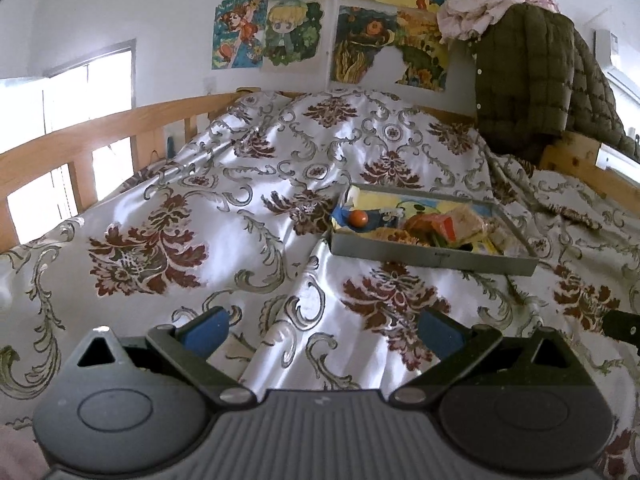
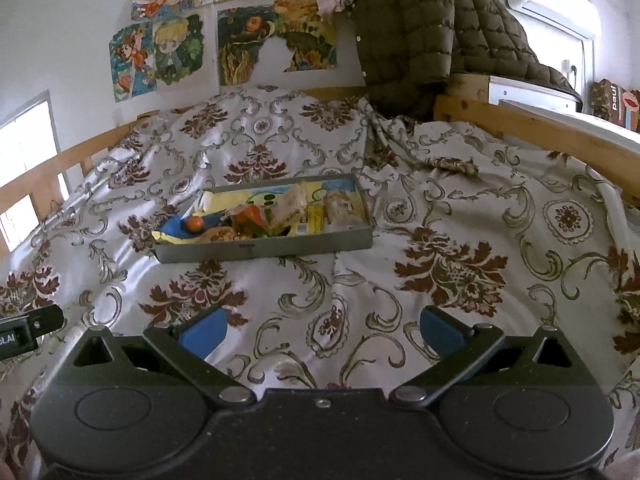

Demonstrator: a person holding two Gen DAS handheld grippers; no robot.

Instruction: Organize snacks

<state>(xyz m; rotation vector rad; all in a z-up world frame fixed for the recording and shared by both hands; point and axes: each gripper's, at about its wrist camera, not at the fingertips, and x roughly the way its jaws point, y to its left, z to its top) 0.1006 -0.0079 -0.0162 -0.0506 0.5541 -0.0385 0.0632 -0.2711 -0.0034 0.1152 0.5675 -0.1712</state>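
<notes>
Snacks: mixed wrapped packets (image 2: 288,212), orange, yellow and clear, heaped at the right of a shallow grey metal tray (image 2: 264,246); one small orange ball (image 2: 194,223) at its left. Tray on floral white bedspread (image 2: 440,216), mid-bed. Left gripper (image 1: 322,330) and right gripper (image 2: 322,330) hover near, blue-padded fingers (image 2: 204,334) wide apart, empty.

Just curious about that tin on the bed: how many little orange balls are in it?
1. The orange ball lies on blue wrapping at the left end of the tray; the snack pile may hide others.
</notes>
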